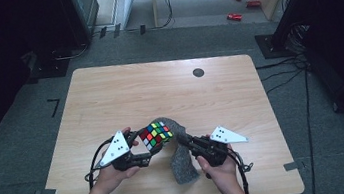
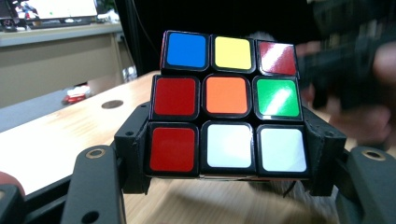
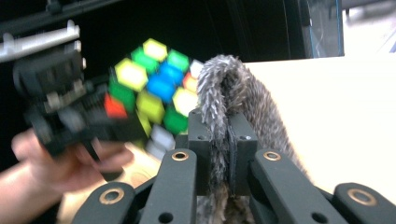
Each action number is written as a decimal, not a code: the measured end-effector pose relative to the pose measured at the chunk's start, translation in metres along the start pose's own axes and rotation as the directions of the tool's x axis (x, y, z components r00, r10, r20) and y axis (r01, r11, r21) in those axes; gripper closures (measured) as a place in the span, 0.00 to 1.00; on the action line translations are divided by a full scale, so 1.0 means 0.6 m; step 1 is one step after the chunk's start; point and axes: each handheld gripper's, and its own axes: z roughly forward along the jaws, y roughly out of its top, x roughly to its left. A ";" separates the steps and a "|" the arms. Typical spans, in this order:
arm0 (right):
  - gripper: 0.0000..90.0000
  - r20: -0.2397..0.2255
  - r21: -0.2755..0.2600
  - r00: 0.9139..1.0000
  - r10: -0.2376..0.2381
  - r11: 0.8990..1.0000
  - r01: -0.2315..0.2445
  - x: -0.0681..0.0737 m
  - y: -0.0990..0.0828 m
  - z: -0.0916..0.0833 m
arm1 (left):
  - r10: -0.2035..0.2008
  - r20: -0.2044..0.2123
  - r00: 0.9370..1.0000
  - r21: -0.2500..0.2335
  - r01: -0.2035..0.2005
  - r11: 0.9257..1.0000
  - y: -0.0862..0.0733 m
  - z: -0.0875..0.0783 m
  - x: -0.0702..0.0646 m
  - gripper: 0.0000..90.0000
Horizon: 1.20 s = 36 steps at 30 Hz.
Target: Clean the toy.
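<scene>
A scrambled colour cube is held off the table between the jaws of my left gripper. In the left gripper view the cube shows red, orange, white, blue, yellow and green stickers, and the black jaws press its lower sides. My right gripper is shut on a grey fuzzy cloth; the cloth arches up from the jaws and touches the cube. The cloth's lower end hangs to the table.
The light wooden table has a small dark round disc near its far edge. Cables trail on the floor at the right. Red items lie on the floor beyond the table.
</scene>
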 end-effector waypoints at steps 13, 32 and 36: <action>0.92 -0.024 0.080 0.927 -0.374 0.924 0.375 0.048 -0.043 0.044 | -0.069 0.051 0.996 -0.018 0.070 0.997 0.003 0.000 0.001 0.39; 0.92 0.021 0.080 0.884 -0.466 0.882 0.464 0.049 -0.039 0.039 | -0.075 0.049 0.996 0.000 0.075 0.997 0.001 0.000 0.004 0.39; 0.92 0.015 0.096 0.871 -0.490 0.868 0.487 0.057 -0.044 0.043 | -0.078 0.050 0.996 0.000 0.078 0.997 0.002 0.001 0.003 0.39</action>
